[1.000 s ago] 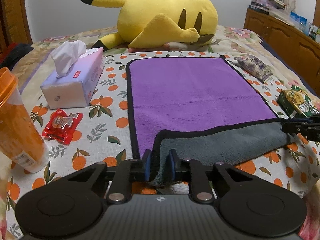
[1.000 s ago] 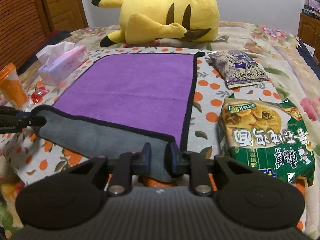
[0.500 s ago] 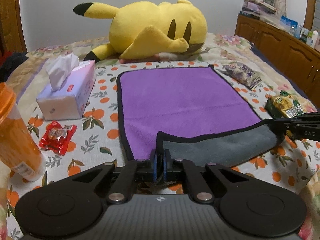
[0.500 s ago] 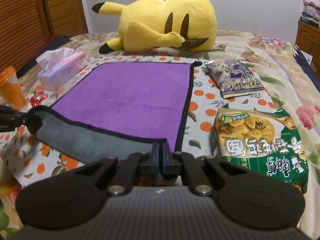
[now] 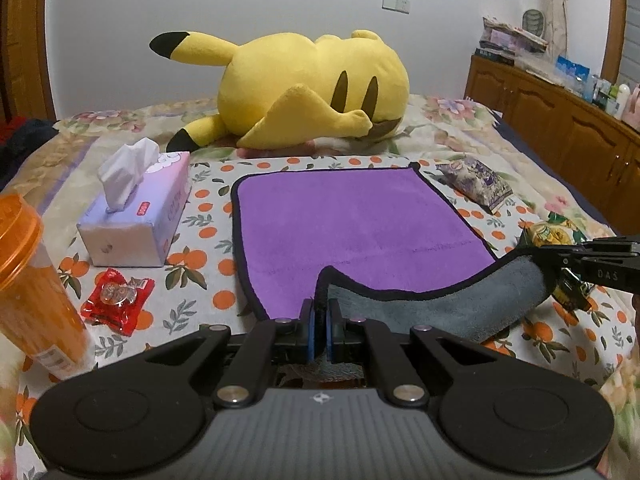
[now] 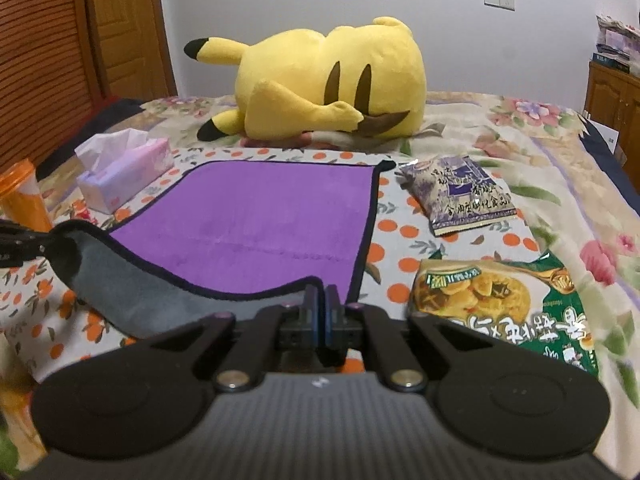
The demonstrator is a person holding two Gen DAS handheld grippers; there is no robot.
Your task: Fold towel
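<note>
A purple towel (image 5: 352,220) with a black hem and grey underside lies flat on the bed; it also shows in the right wrist view (image 6: 264,220). My left gripper (image 5: 320,316) is shut on its near left corner. My right gripper (image 6: 321,304) is shut on its near right corner. Both corners are lifted, so the near edge hangs between them as a grey band (image 5: 440,308), turned over toward the purple side. The right gripper appears at the right edge of the left wrist view (image 5: 580,260), and the left gripper at the left edge of the right wrist view (image 6: 20,240).
A yellow plush toy (image 5: 312,92) lies beyond the towel. A tissue box (image 5: 136,216), a red candy packet (image 5: 116,300) and an orange cup (image 5: 28,288) are to the left. A purple snack bag (image 6: 460,196) and a green noodle packet (image 6: 500,308) are to the right. Wooden cabinets (image 5: 560,120) stand at the far right.
Both grippers closed on the towel's near corners, then rose, lifting the near edge off the bed and showing more grey underside.
</note>
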